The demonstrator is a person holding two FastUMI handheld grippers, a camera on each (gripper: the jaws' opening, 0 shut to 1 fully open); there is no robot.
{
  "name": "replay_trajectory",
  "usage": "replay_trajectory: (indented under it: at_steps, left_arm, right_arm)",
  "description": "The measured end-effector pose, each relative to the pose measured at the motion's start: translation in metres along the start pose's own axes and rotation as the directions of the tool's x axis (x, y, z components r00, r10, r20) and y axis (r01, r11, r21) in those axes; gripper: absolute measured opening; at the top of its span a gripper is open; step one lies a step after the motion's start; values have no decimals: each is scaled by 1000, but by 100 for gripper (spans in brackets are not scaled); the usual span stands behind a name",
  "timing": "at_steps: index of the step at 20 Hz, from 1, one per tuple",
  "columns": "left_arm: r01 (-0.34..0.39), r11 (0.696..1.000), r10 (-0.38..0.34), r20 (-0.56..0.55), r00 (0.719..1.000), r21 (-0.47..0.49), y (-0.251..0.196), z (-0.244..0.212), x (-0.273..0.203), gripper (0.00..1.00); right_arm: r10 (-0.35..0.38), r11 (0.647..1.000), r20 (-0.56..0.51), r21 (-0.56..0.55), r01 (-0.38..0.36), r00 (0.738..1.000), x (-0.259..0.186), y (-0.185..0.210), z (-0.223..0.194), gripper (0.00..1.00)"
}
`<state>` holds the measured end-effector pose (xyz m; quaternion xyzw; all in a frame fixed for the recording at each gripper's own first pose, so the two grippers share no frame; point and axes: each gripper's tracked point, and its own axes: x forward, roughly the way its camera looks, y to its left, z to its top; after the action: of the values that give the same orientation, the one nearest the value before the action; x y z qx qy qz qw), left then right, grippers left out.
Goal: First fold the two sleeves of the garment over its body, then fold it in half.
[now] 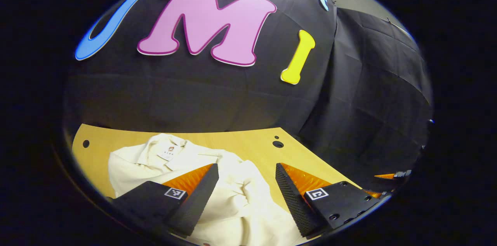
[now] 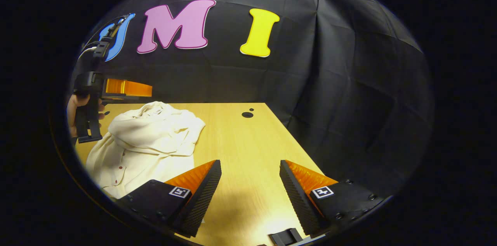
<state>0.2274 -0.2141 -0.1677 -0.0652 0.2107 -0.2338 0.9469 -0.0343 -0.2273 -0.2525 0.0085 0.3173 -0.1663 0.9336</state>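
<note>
Lying bunched on the left part of the wooden counter (image 2: 240, 141), the cream garment (image 2: 143, 141) has its collar toward the booth's back wall and its buttoned front toward the near edge, so its long axis runs roughly front to back; the cloth is heaped and no sleeve can be picked out as laid flat. From this I judge the sleeve folds are not yet made.

In the right gripper view, the left hand-held gripper (image 2: 116, 87) hangs above the garment's left side, near the collar, with a hand (image 2: 73, 116) on its grip; seen side-on there, its gap cannot be read. In the left gripper view the left hand-held gripper (image 1: 246, 172) has its fingers set wide with nothing between them, and the garment (image 1: 233, 191) lies directly below and ahead.

Further right, the right hand-held gripper (image 2: 250, 168) is spread wide and empty over bare counter, with the garment off to its left, just past its left finger.

The left hand-held gripper is therefore the nearer one. It would need only to drop onto the cloth, while the right would have to travel leftward first.
</note>
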Motion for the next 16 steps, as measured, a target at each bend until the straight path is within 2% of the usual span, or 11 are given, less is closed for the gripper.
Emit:
replay_trajectory:
  at_steps: [2,4,5,7,9,12,14,16]
  left_arm:
    - [-54,998,54,3,999,24,26,-10,-43,96]
    - [-136,989,139,-40,990,64,57,-38,-88,96]
    - [-177,981,183,-70,981,80,75,-56,-110,96]
    - [-239,968,249,-145,958,83,105,-99,-154,96]
    - [-302,951,308,-235,922,65,132,-149,-195,96]
    - [-403,914,393,-370,842,55,170,-216,-248,96]
    - [-453,890,429,-429,795,51,188,-246,-278,96]
    - [-479,877,435,-485,759,36,196,-271,-295,96]
  right_arm:
    - [55,998,-44,9,-55,998,-1,22,-12,97]
    - [119,993,-106,26,-116,987,-1,48,-30,97]
    - [152,988,-148,39,-148,977,-1,60,-42,97]
    - [212,977,-268,66,-202,940,-9,80,-73,97]
    - [236,972,-341,91,-218,910,-14,91,-100,98]
    - [251,968,-421,126,-218,872,-16,101,-130,97]
    - [247,969,-462,139,-205,852,-19,103,-144,98]
    - [248,968,-488,157,-195,837,-20,104,-156,99]
